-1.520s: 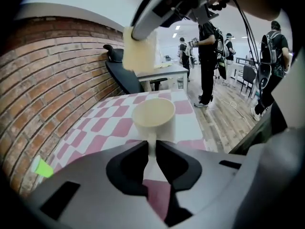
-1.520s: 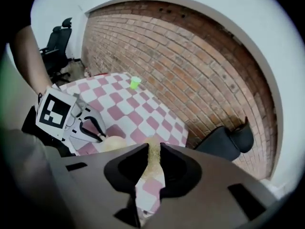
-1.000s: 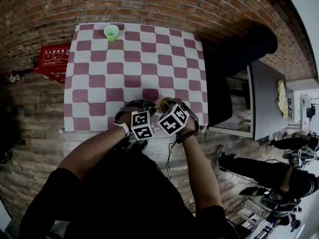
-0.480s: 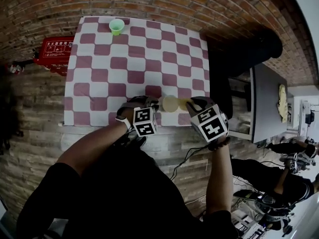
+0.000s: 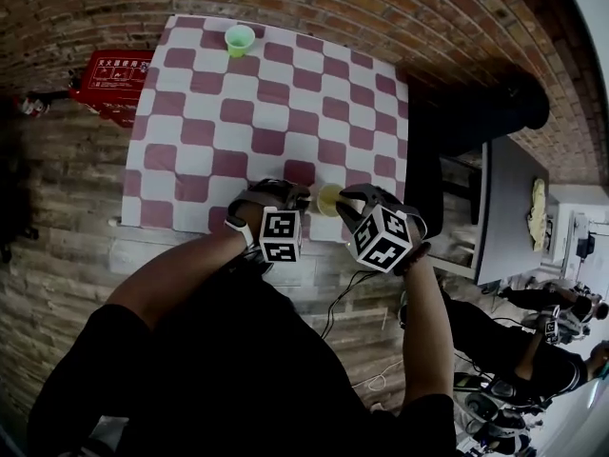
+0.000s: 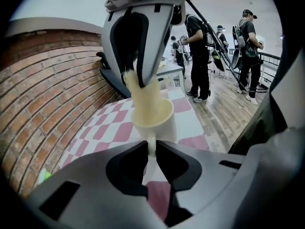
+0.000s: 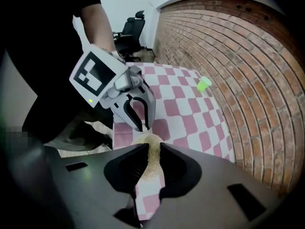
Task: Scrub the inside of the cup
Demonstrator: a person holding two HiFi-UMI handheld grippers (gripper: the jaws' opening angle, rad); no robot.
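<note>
A cream cup (image 5: 328, 199) stands near the front edge of the red-and-white checked table (image 5: 247, 112). My left gripper (image 5: 297, 196) is shut on a thin white part of the cup's near side; the left gripper view shows that grip (image 6: 150, 147) just below the cup (image 6: 155, 118). My right gripper (image 5: 347, 198) comes steeply down from the cup's right side and is shut on a yellow sponge (image 7: 151, 161). In the left gripper view the sponge (image 6: 145, 97) hangs from the right gripper (image 6: 138, 78) and its lower end dips into the cup's mouth.
A small green cup (image 5: 238, 38) stands at the table's far edge, also in the right gripper view (image 7: 204, 83). A red box (image 5: 112, 79) lies on the floor at the left. A dark chair and desk (image 5: 476, 112) stand right of the table. People stand beyond (image 6: 200, 56).
The right gripper has rolled and lifted; its marker cube swung off the cup to the right, then came partway back, so the cup's mouth shows. The left gripper kept still.
</note>
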